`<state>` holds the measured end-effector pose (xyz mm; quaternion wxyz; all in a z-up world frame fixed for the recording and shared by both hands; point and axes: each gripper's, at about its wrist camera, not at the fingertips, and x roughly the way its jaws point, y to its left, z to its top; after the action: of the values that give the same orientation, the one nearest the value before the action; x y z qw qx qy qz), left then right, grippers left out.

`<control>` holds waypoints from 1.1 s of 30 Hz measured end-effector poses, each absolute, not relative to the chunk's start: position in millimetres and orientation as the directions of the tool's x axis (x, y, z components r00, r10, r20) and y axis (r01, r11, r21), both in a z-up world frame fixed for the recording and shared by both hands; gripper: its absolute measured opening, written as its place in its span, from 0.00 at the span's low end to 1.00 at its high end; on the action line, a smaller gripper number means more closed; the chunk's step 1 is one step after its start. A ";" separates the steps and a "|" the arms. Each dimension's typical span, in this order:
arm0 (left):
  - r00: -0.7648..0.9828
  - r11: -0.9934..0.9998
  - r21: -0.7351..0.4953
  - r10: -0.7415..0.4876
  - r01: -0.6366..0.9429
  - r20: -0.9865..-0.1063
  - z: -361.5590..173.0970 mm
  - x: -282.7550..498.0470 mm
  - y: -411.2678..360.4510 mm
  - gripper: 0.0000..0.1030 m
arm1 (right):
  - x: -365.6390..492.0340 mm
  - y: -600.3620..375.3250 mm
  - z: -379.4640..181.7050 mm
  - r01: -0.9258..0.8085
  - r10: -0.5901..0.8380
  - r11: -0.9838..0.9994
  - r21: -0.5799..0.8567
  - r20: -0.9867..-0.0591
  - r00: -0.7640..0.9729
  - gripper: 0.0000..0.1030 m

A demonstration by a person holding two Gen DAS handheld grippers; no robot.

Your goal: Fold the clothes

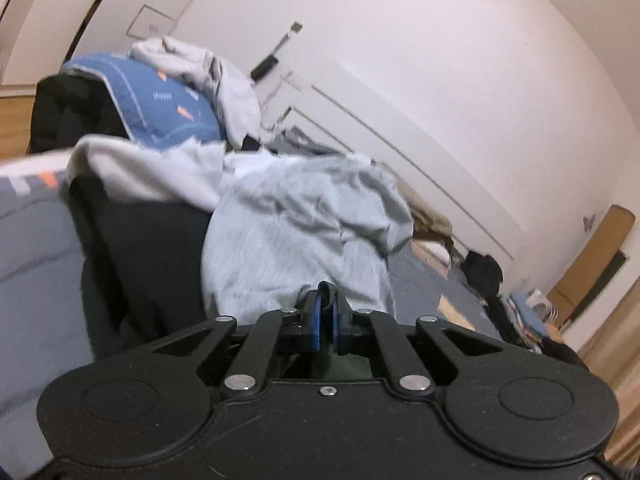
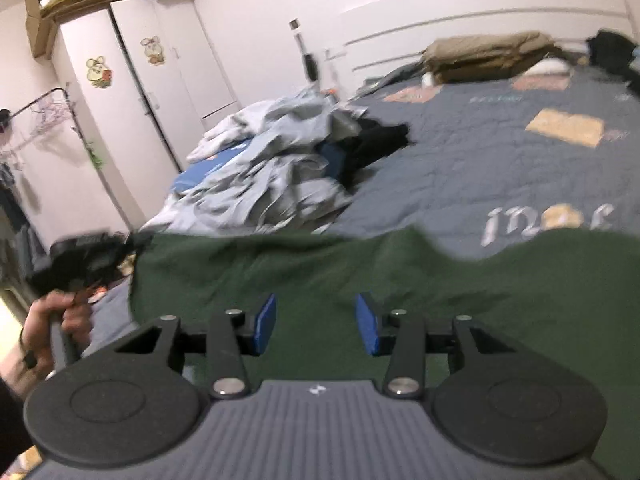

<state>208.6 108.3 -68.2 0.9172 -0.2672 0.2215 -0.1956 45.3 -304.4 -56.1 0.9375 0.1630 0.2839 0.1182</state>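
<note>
jaws of my left gripper (image 1: 326, 312) pinch the dark green cotton garment (image 2: 360, 272) to lift its edge, while my right gripper (image 2: 316, 322) gapes empty at lower centre.

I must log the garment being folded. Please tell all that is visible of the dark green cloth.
The dark green cloth looks like soft, matte knit. It is lifted over the grey quilt, its top edge wavy and blurred. The left tongs are shut on a pinch of it at its left corner. The right tongs stand open before it, not gripping.
</note>
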 end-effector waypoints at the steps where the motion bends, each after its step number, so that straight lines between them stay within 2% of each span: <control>1: 0.834 0.797 -0.558 -0.456 0.229 -0.310 -65.7 210.7 102.5 0.06 | 46.4 -292.4 -61.6 -0.138 0.325 0.916 0.376 -0.497 0.805 0.42; 3: 0.834 0.827 -0.528 -0.422 0.193 -0.356 -68.1 215.4 94.1 0.08 | 48.9 -266.2 -73.2 -0.167 0.349 0.912 0.373 -0.498 0.794 0.43; 6: 0.822 0.859 -0.498 -0.368 0.121 -0.436 -82.3 216.7 95.6 0.22 | 53.3 -224.6 -90.8 -0.215 0.365 0.920 0.329 -0.518 0.773 0.43; 10: 0.828 0.868 -0.495 -0.302 0.033 -0.473 -94.2 200.6 119.5 0.39 | 50.2 -201.2 -100.1 -0.241 0.369 0.925 0.294 -0.540 0.756 0.43; 13: 0.832 0.890 -0.456 -0.258 0.007 -0.491 -89.5 176.2 131.3 0.45 | 35.3 -212.7 -93.2 -0.232 0.366 0.924 0.304 -0.529 0.766 0.43; 17: 0.818 0.875 -0.474 -0.340 0.095 -0.465 -69.6 145.6 118.4 0.48 | 11.3 -258.7 -80.8 -0.134 0.280 0.945 0.298 -0.529 0.801 0.43; 19: 0.803 0.859 -0.484 -0.405 0.170 -0.437 -57.0 128.7 97.8 0.63 | -0.1 -291.8 -75.8 -0.049 0.201 0.958 0.283 -0.541 0.817 0.47; 20: 0.797 0.850 -0.482 -0.436 0.212 -0.419 -51.3 119.2 84.6 0.65 | -9.2 -311.1 -73.1 0.004 0.154 0.960 0.279 -0.542 0.826 0.47; 22: 0.777 0.829 -0.477 -0.497 0.293 -0.386 -45.1 99.9 53.4 0.66 | -27.3 -349.9 -67.7 0.110 0.058 0.956 0.272 -0.543 0.838 0.51; 27: 0.675 0.739 -0.541 -0.638 0.403 -0.369 -52.2 57.8 -18.6 0.68 | -73.3 -447.1 -64.5 0.357 -0.150 0.887 0.293 -0.549 0.822 0.57; 31: 0.564 0.677 -0.564 -0.724 0.473 -0.397 -69.8 35.0 -71.4 0.68 | -107.0 -507.8 -80.0 0.486 -0.220 0.789 0.376 -0.566 0.795 0.58; 33: 0.515 0.659 -0.535 -0.750 0.528 -0.415 -74.2 26.8 -96.5 0.68 | -120.0 -529.5 -89.9 0.529 -0.240 0.739 0.418 -0.570 0.786 0.58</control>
<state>26.8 -96.4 -74.2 0.8528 -0.1734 0.3196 -0.3748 -120.0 -529.5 -89.9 0.8989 0.2912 0.2480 -0.2137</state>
